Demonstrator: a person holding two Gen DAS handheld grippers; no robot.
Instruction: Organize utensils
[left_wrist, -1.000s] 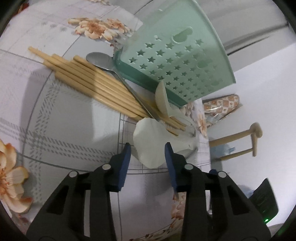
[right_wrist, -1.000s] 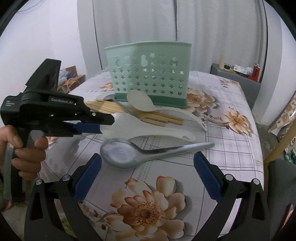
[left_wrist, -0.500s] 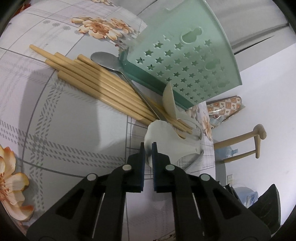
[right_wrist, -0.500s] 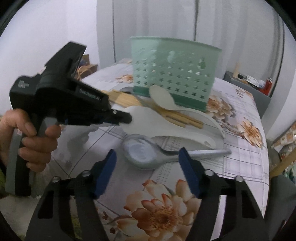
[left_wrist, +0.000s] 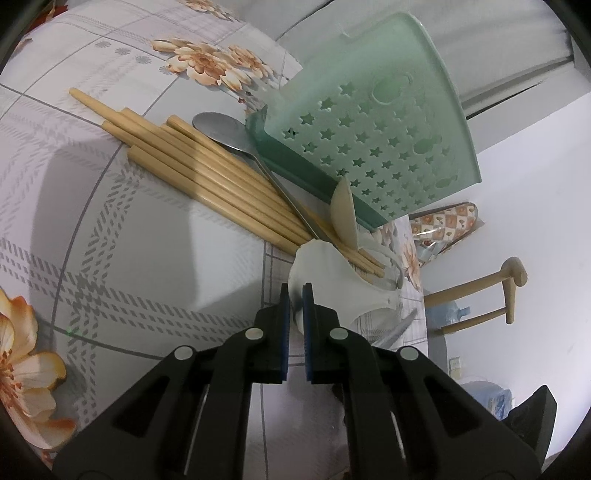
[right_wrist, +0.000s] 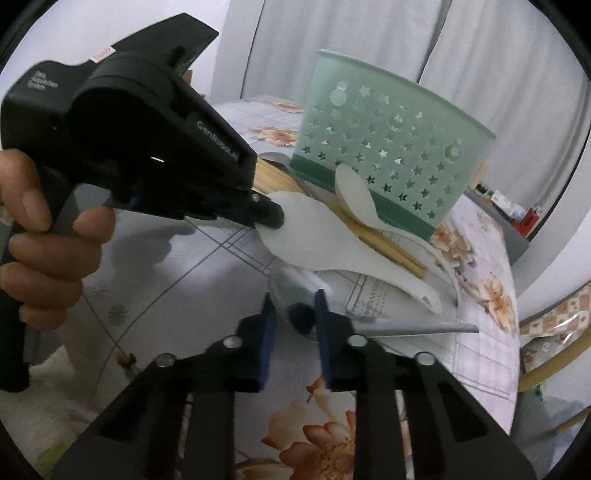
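Note:
On the floral tablecloth, a white rice paddle (left_wrist: 328, 269) (right_wrist: 314, 236) lies across wooden chopsticks (left_wrist: 203, 173) (right_wrist: 384, 243). My left gripper (left_wrist: 293, 295) (right_wrist: 271, 219) is shut on the edge of the paddle's blade. A large metal spoon (right_wrist: 424, 328) lies nearer, its bowl under my right gripper (right_wrist: 294, 317). The right jaws are closing with the bowl's near end between them; the pads do not visibly press it. A mint green holder with star holes (left_wrist: 369, 129) (right_wrist: 388, 147) stands behind. A small white spoon (left_wrist: 343, 206) (right_wrist: 354, 192) and a second metal spoon (left_wrist: 221, 127) lean by its base.
A person's hand (right_wrist: 44, 229) grips the left tool's handle at the left of the right wrist view. A wooden chair (left_wrist: 509, 288) stands past the table's far edge. A grey shelf with small items (right_wrist: 509, 218) sits behind the table.
The left jaws closed onto the paddle's blade and stayed there. The right gripper rolled and came in over the metal spoon's bowl, its jaws narrowing from wide apart.

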